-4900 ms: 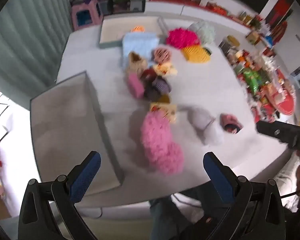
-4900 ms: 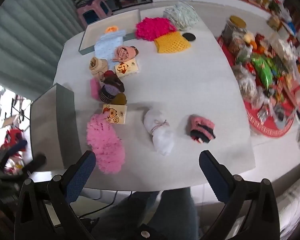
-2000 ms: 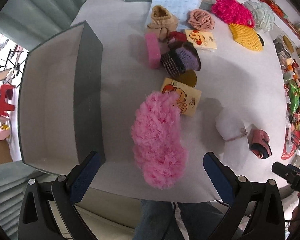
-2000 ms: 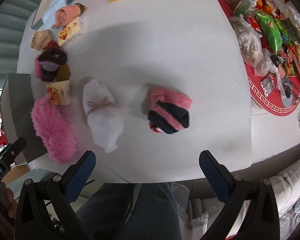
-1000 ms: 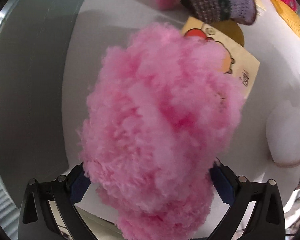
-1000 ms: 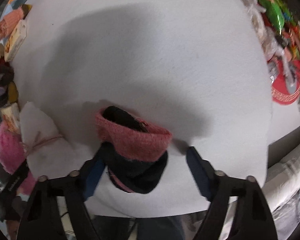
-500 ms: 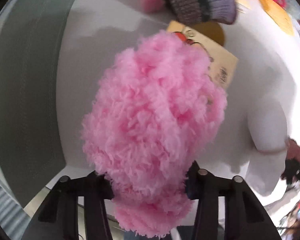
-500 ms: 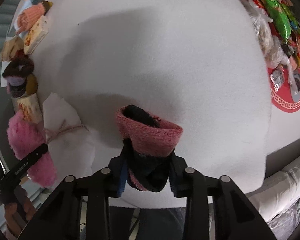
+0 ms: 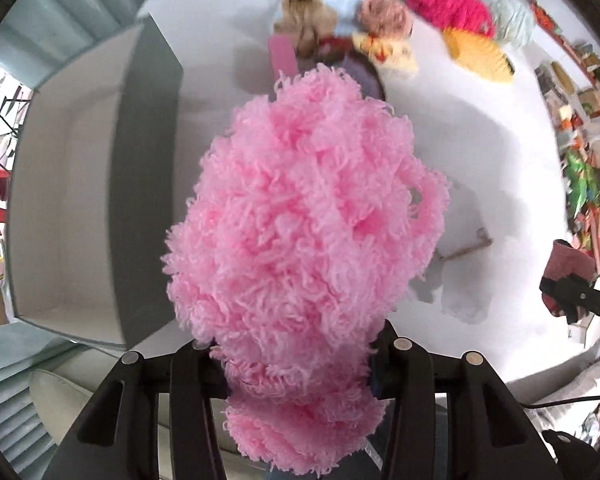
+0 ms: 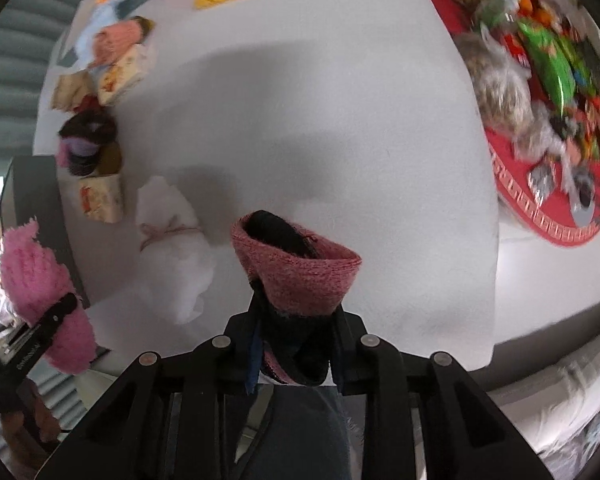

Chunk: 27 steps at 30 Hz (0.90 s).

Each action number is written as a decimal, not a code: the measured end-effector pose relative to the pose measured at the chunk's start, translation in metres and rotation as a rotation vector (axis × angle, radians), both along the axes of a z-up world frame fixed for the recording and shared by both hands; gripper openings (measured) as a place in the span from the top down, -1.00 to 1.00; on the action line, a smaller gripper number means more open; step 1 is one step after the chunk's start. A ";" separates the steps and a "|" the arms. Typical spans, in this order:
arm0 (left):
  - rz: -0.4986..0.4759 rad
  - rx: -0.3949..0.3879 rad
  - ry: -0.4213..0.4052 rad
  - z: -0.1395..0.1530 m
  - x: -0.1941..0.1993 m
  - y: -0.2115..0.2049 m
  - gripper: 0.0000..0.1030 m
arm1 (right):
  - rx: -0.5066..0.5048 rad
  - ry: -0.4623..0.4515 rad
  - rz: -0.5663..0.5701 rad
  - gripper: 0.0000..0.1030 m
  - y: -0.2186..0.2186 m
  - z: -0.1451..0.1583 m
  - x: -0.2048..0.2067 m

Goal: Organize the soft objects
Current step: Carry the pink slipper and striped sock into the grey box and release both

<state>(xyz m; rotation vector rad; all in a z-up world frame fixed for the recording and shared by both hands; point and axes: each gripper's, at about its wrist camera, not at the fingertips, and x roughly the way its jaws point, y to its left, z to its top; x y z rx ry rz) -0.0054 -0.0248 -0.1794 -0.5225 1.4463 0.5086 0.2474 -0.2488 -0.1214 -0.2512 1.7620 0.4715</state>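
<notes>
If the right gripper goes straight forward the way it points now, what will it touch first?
Probably only the bare white table. The right gripper, shut on the pink and black sock, points at an open stretch between the white bundle and the red mat; depth is unclear.

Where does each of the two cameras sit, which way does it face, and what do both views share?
Left wrist: sits on the left gripper, looking forward over the fluffy pink item it clamps, toward the grey box; only its fingers show.
Right wrist: sits on the right gripper, facing the white table over the pink-and-black sock; its fingers and the person's legs show.
Shared: both held items, white bundle.
</notes>
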 end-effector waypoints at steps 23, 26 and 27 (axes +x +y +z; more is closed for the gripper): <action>0.305 0.207 -0.144 0.163 -0.113 0.111 0.07 | 0.231 -0.119 0.313 0.42 0.156 0.061 -0.048; 0.306 0.214 -0.140 0.158 -0.114 0.133 0.07 | 0.247 -0.124 0.316 0.42 0.186 0.065 -0.063; 0.304 0.214 -0.137 0.156 -0.115 0.143 0.07 | 0.251 -0.126 0.318 0.42 0.195 0.066 -0.067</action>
